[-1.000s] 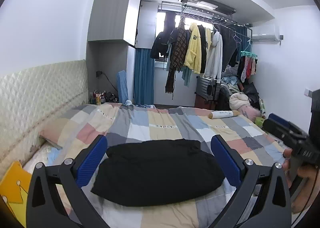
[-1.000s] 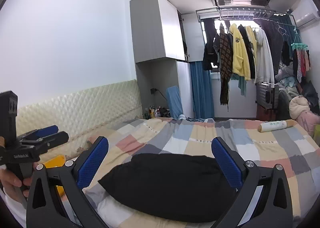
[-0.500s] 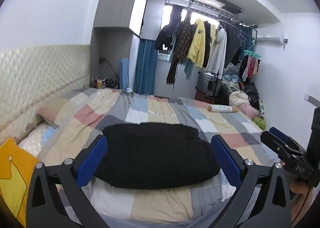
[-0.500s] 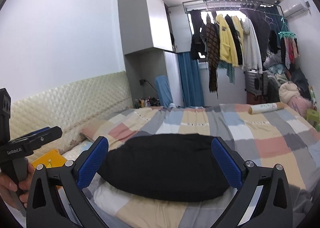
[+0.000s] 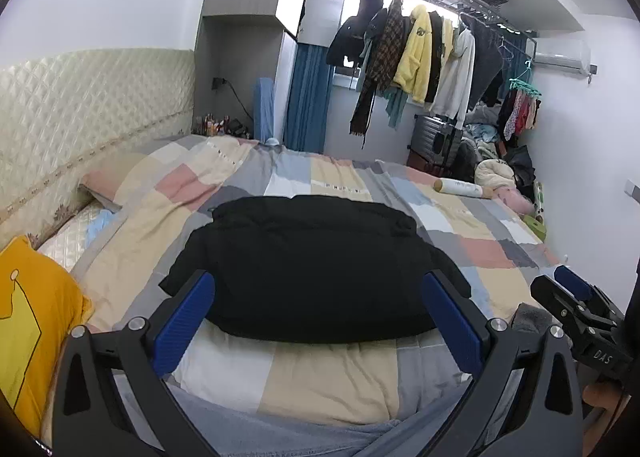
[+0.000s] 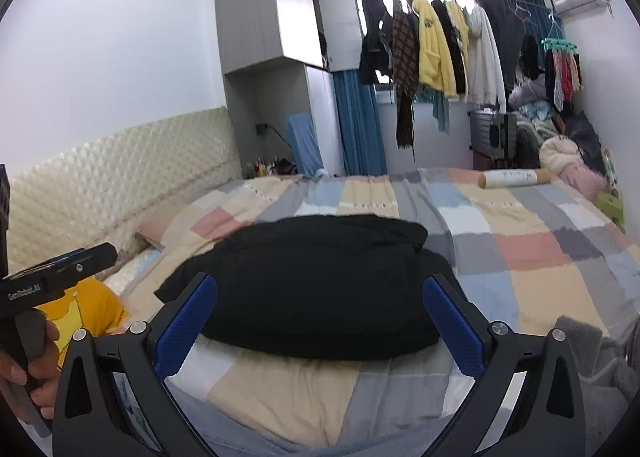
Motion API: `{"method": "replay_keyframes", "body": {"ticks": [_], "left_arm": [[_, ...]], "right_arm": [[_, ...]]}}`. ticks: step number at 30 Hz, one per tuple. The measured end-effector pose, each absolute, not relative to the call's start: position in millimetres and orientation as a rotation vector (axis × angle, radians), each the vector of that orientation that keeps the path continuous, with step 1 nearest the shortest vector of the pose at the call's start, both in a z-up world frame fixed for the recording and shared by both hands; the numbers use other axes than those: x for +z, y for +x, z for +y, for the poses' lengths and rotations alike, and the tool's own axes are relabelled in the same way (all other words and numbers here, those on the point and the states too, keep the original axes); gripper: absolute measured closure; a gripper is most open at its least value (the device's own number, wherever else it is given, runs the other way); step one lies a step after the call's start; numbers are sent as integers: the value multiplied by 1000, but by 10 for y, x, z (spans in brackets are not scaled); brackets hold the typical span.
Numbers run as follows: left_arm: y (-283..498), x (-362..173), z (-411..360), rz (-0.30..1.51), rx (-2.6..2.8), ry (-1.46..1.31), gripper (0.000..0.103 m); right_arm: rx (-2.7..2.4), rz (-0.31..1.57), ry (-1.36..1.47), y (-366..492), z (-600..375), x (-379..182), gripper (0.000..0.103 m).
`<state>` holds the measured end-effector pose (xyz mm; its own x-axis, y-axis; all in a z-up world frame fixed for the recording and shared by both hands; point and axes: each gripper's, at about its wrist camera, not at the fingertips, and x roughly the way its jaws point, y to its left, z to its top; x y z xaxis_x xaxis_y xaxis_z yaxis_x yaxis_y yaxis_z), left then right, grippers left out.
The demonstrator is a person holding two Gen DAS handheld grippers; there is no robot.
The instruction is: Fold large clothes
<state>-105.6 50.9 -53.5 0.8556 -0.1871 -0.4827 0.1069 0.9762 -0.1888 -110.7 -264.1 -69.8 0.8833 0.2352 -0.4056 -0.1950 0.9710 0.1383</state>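
A black garment (image 5: 316,269) lies folded in a wide bundle on the checked bedspread (image 5: 344,373); it also shows in the right wrist view (image 6: 316,281). My left gripper (image 5: 320,309) is open and empty, held above the near edge of the garment, its blue pads to either side of it. My right gripper (image 6: 320,309) is open and empty in the same stance. The right gripper shows at the right edge of the left wrist view (image 5: 576,301); the left gripper shows at the left edge of the right wrist view (image 6: 60,269).
A yellow pillow (image 5: 28,321) lies at the left by the quilted headboard (image 5: 80,109). A white roll (image 5: 460,187) lies at the bed's far right. A grey cloth (image 6: 592,353) lies near right. Hanging clothes (image 5: 416,53) and a suitcase (image 5: 436,145) stand beyond the bed.
Both grippers have tilted down and come closer to the bed; the black garment now sits lower and larger in both views. The garment itself has not moved.
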Motion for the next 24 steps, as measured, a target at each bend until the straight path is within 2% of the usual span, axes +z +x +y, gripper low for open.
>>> {"method": "replay_keyframes", "body": {"ticks": [9, 24], "left_arm": [[-945, -757, 491, 588, -127, -150, 0], [-823, -802, 413, 609, -131, -149, 0]], "right_arm": [[179, 479, 135, -1037, -2742, -915, 0], [155, 496, 122, -942, -2765, -992, 0]]}}
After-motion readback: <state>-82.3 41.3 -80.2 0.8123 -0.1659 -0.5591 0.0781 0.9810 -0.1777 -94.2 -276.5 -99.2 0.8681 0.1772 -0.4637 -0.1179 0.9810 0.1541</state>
